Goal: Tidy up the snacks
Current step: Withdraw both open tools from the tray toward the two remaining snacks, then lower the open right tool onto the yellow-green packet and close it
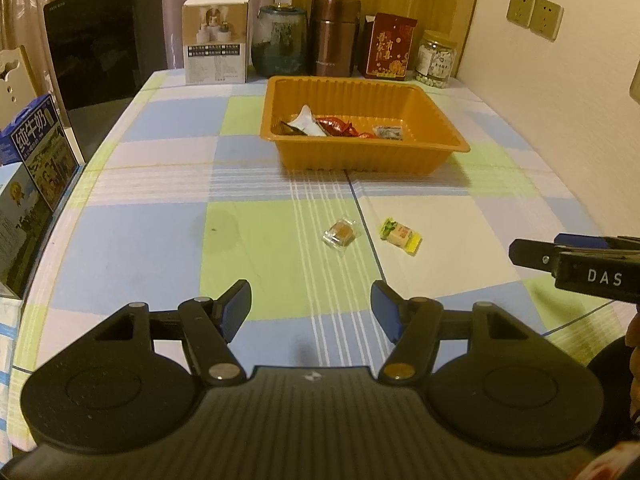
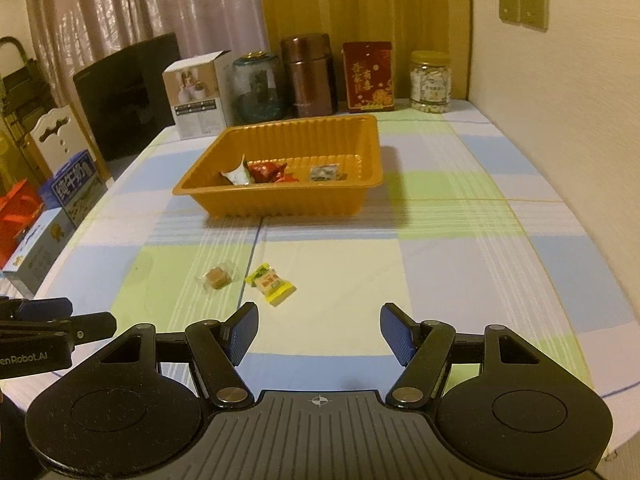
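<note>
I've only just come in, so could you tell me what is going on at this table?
A person is sorting snacks into an orange tray with two handheld tongs. A few wrapped snacks already lie in the tray. Two remain on the checked tablecloth in front of it: a clear-wrapped brown candy and a yellow-wrapped candy, lying side by side but apart. The left tongs and the right tongs are both open and empty, short of the two candies.

Ahead of you at twelve o'clock sits the orange ribbed tray [image 1: 362, 152], already holding a white wrapper [image 1: 306, 120], red-wrapped sweets [image 1: 338, 126] and a small clear packet [image 1: 388, 132] along its near wall. Two pieces lie loose on the checked cloth short of it: a clear-wrapped brown sweet [image 1: 339, 234], and just beside it at three o'clock a yellow-and-green candy [image 1: 401, 235], lying flat and askew.
</note>
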`<control>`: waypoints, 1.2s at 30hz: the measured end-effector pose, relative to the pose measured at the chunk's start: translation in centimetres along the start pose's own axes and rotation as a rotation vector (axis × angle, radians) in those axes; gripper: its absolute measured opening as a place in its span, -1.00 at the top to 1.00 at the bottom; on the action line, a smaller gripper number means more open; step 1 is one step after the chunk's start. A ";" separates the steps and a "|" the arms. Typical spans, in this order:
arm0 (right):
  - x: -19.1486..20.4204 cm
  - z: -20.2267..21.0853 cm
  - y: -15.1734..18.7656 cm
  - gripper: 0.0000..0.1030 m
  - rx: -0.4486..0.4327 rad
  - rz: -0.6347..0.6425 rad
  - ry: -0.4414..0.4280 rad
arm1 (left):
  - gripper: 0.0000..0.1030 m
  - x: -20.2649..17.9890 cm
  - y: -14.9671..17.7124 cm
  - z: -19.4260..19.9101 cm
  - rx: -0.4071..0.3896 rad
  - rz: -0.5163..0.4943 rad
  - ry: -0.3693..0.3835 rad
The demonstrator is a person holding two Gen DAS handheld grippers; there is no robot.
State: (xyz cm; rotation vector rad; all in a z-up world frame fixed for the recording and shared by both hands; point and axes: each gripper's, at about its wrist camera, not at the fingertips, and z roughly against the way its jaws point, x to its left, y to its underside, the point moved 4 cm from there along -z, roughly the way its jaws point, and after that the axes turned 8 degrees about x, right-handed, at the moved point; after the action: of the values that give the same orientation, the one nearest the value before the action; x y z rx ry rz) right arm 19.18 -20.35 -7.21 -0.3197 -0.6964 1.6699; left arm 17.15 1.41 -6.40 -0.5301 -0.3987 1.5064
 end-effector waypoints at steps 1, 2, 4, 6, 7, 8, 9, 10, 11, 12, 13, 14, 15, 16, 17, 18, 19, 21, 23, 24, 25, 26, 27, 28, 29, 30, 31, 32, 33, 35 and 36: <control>0.1 -0.3 0.0 -0.31 0.003 0.005 -0.004 | -0.22 0.1 0.0 -0.3 0.005 0.002 0.000; 0.1 -0.8 0.0 -0.31 0.007 0.008 -0.007 | -0.22 0.1 0.0 -0.6 0.010 0.004 0.002; 0.2 -1.6 0.0 -0.31 0.019 0.016 -0.012 | -0.22 0.1 0.0 -1.1 0.017 0.005 0.003; 0.3 -2.5 0.0 -0.31 0.032 0.025 -0.015 | -0.22 0.2 0.0 -1.7 0.025 0.006 0.004; 0.3 -2.9 0.0 -0.31 0.036 0.028 -0.018 | -0.22 0.3 -0.1 -2.0 0.028 0.008 0.006; 0.4 -3.3 0.0 -0.31 0.042 0.033 -0.020 | -0.22 0.4 -0.1 -2.3 0.031 0.010 0.009; 0.4 -3.7 0.0 -0.31 0.047 0.036 -0.020 | -0.22 0.4 -0.1 -2.6 0.031 0.013 0.012; 0.5 -4.1 0.0 -0.31 0.052 0.042 -0.019 | -0.22 0.5 -0.2 -2.8 0.029 0.016 0.018; 0.5 -4.5 -0.1 -0.31 0.055 0.048 -0.021 | -0.22 0.4 -0.2 -3.0 0.028 0.018 0.022; 0.6 -4.9 -0.1 -0.31 0.059 0.052 -0.026 | -0.22 0.4 -0.3 -3.3 0.030 0.018 0.023; 0.6 -5.3 -0.1 -0.30 0.063 0.058 -0.031 | -0.22 0.4 -0.3 -3.5 0.033 0.018 0.024; 0.7 -5.7 -0.1 -0.30 0.066 0.065 -0.035 | -0.22 0.5 -0.3 -3.8 0.035 0.017 0.024; 0.8 -6.0 -0.2 -0.30 0.067 0.073 -0.040 | -0.22 0.5 -0.3 -4.1 0.040 0.017 0.022; 0.9 -6.3 -0.2 -0.30 0.067 0.082 -0.045 | -0.22 0.5 -0.3 -4.4 0.043 0.017 0.022; 1.0 -6.6 -0.2 -0.30 0.066 0.088 -0.050 | -0.22 0.6 -0.3 -4.6 0.046 0.018 0.022; 1.0 -6.9 -0.3 -0.30 0.066 0.093 -0.056 | -0.22 0.6 -0.4 -4.9 0.049 0.020 0.023; 1.1 -7.3 -0.3 -0.30 0.068 0.097 -0.061 | -0.22 0.7 -0.4 -5.1 0.053 0.021 0.023; 1.1 -7.9 -0.5 -0.30 0.073 0.104 -0.066 | -0.22 0.8 -0.5 -5.6 0.058 0.022 0.022; 1.2 -8.6 -0.7 -0.30 0.076 0.115 -0.069 | -0.22 1.0 -0.5 -6.0 0.063 0.025 0.021; 1.3 -8.8 -0.8 -0.30 0.077 0.122 -0.071 | -0.23 1.1 -0.6 -6.2 0.064 0.026 0.021; 1.3 -9.1 -0.9 -0.30 0.077 0.127 -0.072 | -0.23 1.2 -0.7 -6.4 0.066 0.028 0.022; 1.3 -9.3 -1.0 -0.30 0.077 0.133 -0.074 | -0.23 1.2 -0.7 -6.6 0.068 0.029 0.022; 1.3 -9.6 -1.2 -0.30 0.078 0.137 -0.075 | -0.23 1.3 -0.8 -6.7 0.069 0.029 0.022; 1.3 -9.8 -1.3 -0.30 0.078 0.140 -0.077 | -0.23 1.3 -0.8 -6.9 0.070 0.030 0.022; 1.3 -10.0 -1.4 -0.30 0.078 0.144 -0.078 | -0.23 1.3 -0.9 -7.1 0.071 0.030 0.022; 1.3 -10.3 -1.5 -0.30 0.078 0.148 -0.078 | -0.23 1.3 -0.9 -7.0 0.071 0.031 0.022; 1.3 -10.5 -1.6 -0.30 0.079 0.154 -0.078 | -0.23 1.3 -0.9 -7.2 0.072 0.031 0.023; 1.3 -10.7 -1.7 -0.30 0.078 0.159 -0.079 | -0.23 1.4 -0.9 -7.4 0.073 0.032 0.024; 1.3 -10.9 -1.7 -0.30 0.076 0.167 -0.082 | -0.23 1.4 -1.0 -7.5 0.073 0.033 0.024; 1.5 -11.4 -1.9 -0.30 0.074 0.185 -0.089 | -0.23 1.5 -1.1 -7.8 0.074 0.036 0.027; 1.6 -11.6 -2.0 -0.30 0.072 0.196 -0.092 | -0.23 1.5 -1.1 -7.8 0.075 0.036 0.028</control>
State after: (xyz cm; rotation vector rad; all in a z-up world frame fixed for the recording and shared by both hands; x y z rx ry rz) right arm 26.96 -15.51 -14.84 -0.2681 -0.6887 1.9015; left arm 22.49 2.32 -12.37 -0.5007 -0.3113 1.5410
